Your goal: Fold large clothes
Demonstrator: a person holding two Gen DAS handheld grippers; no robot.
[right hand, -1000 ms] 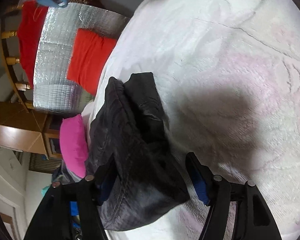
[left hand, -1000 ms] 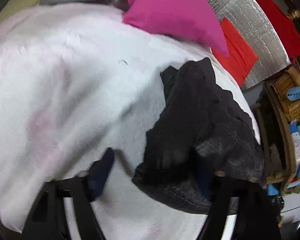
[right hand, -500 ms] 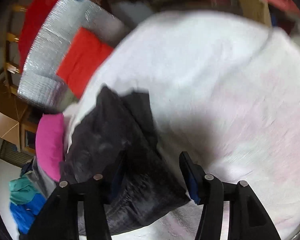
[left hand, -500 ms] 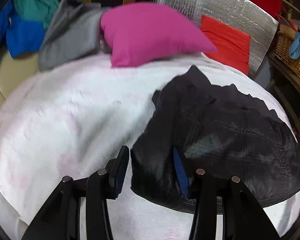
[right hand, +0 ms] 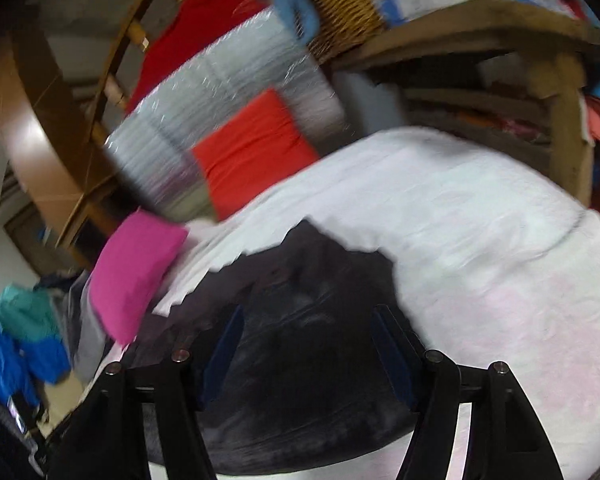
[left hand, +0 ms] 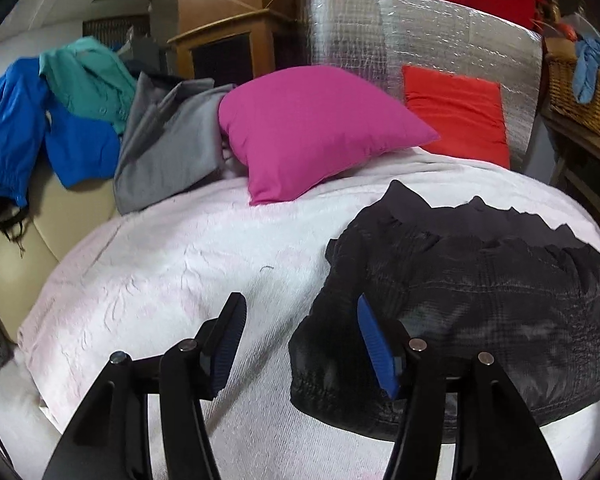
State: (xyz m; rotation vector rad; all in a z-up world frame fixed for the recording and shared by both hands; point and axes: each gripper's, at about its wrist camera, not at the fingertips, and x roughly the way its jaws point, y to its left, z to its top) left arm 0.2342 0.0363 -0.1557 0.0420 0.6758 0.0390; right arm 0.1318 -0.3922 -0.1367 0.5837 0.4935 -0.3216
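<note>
A folded black quilted garment [left hand: 472,300] lies on the white blanket [left hand: 172,276] of the bed, right of centre in the left wrist view. My left gripper [left hand: 300,320] is open and empty, with its right blue pad [left hand: 374,344] over the garment's left edge and its left pad over bare blanket. The right wrist view is motion-blurred. There the same garment [right hand: 304,344] fills the lower middle, and my right gripper [right hand: 308,340] is open above it, holding nothing.
A pink pillow [left hand: 312,128] and a red cushion [left hand: 456,112] lean at the head of the bed against a silver foil panel [left hand: 420,36]. Grey, teal and blue clothes [left hand: 80,120] pile at the left. A wicker basket [left hand: 580,100] and wooden shelves [right hand: 500,92] stand at the right.
Both grippers have pulled back and tilted up from the black garment, so more of the room shows. The garment lies still on the blanket. Both grippers stay open.
</note>
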